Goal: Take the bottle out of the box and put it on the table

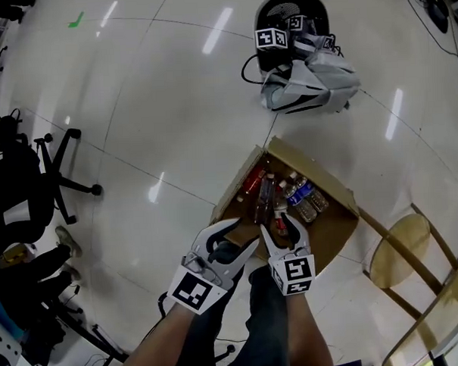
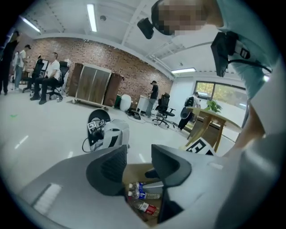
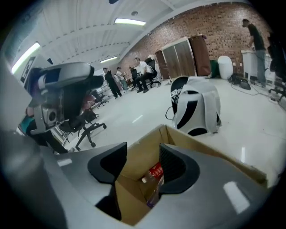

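Open cardboard box (image 1: pixel 237 184) stands on the pale floor (image 1: pixel 157 106), flaps up, directly below the person. Several plastic bottles (image 1: pixel 292 195) lie inside on the box bottom, packed side by side; some carry blue labels, others red. None is lifted or gripped. The left gripper (image 1: pixel 232 243) hangs over the near left corner of the box, jaws spread wide with nothing pressed between the pads; its own view shows the bottles below through the gap. The right gripper (image 1: pixel 280 228) is just beside it, over the box interior, jaws likewise apart and empty. In the right gripper view a red-labelled bottle (image 3: pixel 154 172) lies past the jaw gap, not touched. The round wooden table (image 1: pixel 399 251) stands to the right of the box, close to its corner, top bare. A grey-and-white backpack (image 1: pixel 312 81) sits on the floor beyond the box. An office chair (image 1: pixel 57 175) is well off to the left.
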